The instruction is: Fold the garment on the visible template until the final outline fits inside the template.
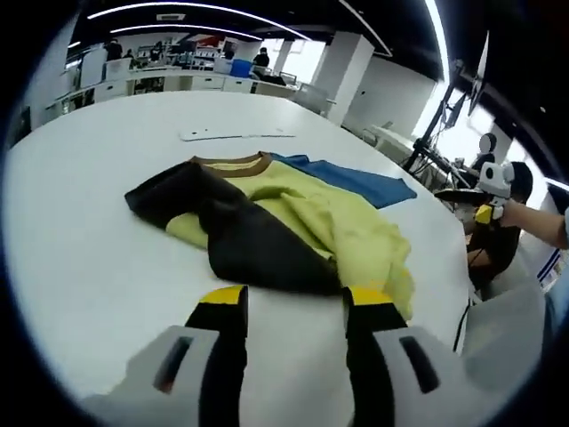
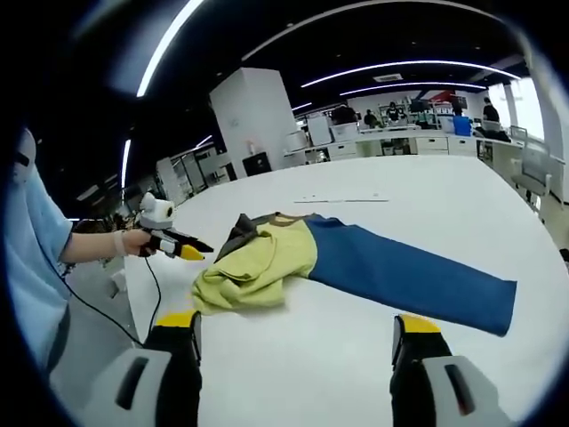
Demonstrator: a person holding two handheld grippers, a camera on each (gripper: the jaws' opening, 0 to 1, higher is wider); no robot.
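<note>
A yellow-green garment (image 1: 311, 218) with a black sleeve (image 1: 231, 227) and a brown collar lies crumpled on the white table (image 1: 98, 267), over one end of a blue template sheet (image 1: 360, 181). My left gripper (image 1: 298, 302) is open just short of the garment's near edge, with nothing between its yellow tips. In the right gripper view the garment (image 2: 258, 262) covers the left end of the blue template (image 2: 400, 267). My right gripper (image 2: 298, 325) is wide open over bare table, short of both. A hand holds the left gripper (image 2: 182, 249) at the garment's left.
A thin white strip (image 1: 236, 135) lies on the table beyond the garment. The table edge curves close on the right, where a hand holds the right gripper (image 1: 487, 200). A cable hangs off the table edge (image 2: 156, 294). Desks and people stand far behind.
</note>
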